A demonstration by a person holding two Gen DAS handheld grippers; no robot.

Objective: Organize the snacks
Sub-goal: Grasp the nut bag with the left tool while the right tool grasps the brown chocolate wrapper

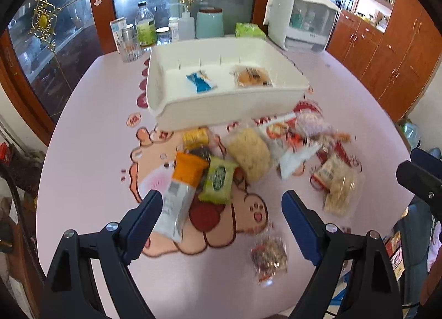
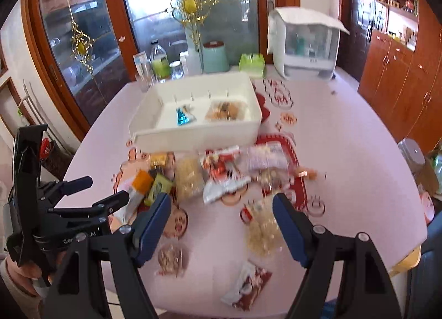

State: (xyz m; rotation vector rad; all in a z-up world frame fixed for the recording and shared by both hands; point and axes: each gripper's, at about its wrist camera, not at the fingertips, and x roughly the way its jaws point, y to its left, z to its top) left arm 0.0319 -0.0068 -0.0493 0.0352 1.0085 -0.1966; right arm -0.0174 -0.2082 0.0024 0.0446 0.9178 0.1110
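A white bin (image 1: 226, 109) (image 2: 193, 139) stands mid-table, holding a blue packet (image 1: 200, 81) (image 2: 183, 117) and a clear-wrapped brown cake (image 1: 252, 75) (image 2: 225, 110). In front of it lie several loose snacks. My left gripper (image 1: 221, 200) (image 2: 102, 189) hovers open over an orange-and-white packet (image 1: 179, 194) and a green packet (image 1: 218, 180); the orange one lies beside its left finger, not gripped. My right gripper (image 2: 221, 200) is open above a clear pack of pale crackers (image 2: 262, 227) (image 1: 339, 189). A nut pack (image 2: 171, 258) (image 1: 269, 258) and a red-brown packet (image 2: 248, 285) lie nearer the front edge.
The pile also holds a pale yellow pack (image 1: 250, 153) and a red-and-white packet (image 1: 290, 142). At the back stand bottles (image 1: 145, 26), a glass (image 1: 131, 48), a teal canister (image 1: 210, 24), a green tissue pack (image 1: 248, 30) and a white appliance (image 1: 301, 23). Wooden cabinets (image 1: 386, 56) are on the right.
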